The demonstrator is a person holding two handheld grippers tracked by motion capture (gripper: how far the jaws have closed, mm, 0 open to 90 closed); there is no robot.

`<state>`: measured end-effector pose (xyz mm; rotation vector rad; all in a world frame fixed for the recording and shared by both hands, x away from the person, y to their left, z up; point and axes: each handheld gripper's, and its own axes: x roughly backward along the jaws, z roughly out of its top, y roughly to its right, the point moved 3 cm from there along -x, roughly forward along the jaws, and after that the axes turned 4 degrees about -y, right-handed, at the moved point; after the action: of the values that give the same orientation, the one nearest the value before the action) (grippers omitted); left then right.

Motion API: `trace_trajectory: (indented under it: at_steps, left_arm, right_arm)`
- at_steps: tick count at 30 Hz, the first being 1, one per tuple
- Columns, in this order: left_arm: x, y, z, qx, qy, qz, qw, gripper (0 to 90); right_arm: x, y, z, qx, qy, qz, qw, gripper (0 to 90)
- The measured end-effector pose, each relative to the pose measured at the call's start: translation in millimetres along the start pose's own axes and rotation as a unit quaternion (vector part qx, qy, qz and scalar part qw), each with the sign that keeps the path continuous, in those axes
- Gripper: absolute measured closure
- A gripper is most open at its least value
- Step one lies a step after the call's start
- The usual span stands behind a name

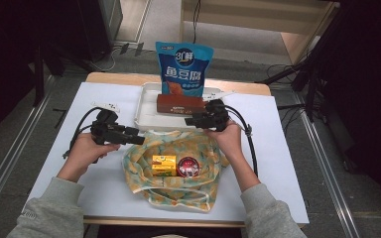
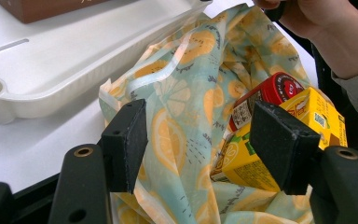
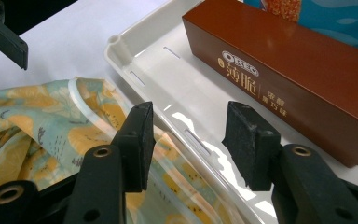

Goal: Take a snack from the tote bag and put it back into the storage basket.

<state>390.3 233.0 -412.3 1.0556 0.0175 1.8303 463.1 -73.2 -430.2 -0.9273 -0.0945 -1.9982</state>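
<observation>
Between my left gripper's [image 2: 198, 149] open jaws lies the bag [image 2: 186, 93]; my right gripper's [image 3: 189, 144] jaws gape over the tray [image 3: 177, 79].

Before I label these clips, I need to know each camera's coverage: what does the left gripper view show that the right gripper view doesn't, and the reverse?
Left gripper view: a yellow carton and a red-lidded can lying in the bag, plus the person's other hand at the top.

Right gripper view: the Oreo lettering on the brown box, a strip of blue snack bag behind it, and the tip of the other gripper at the upper left.

Both: the lemon-print bag, the white tray, the white table, a corner of the brown box, and open black jaws with nothing between them.
</observation>
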Motion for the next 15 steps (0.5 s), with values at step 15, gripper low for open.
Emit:
trace_trajectory:
  at_steps: [15]
  left_arm:
    - [2.3, 14.8, -1.2, -0.018, 0.003, 0.001, 0.9998, 37.2]
  right_arm:
    - [10.0, -1.7, -11.7, -0.001, -0.002, -0.004, 1.0, 49.7]
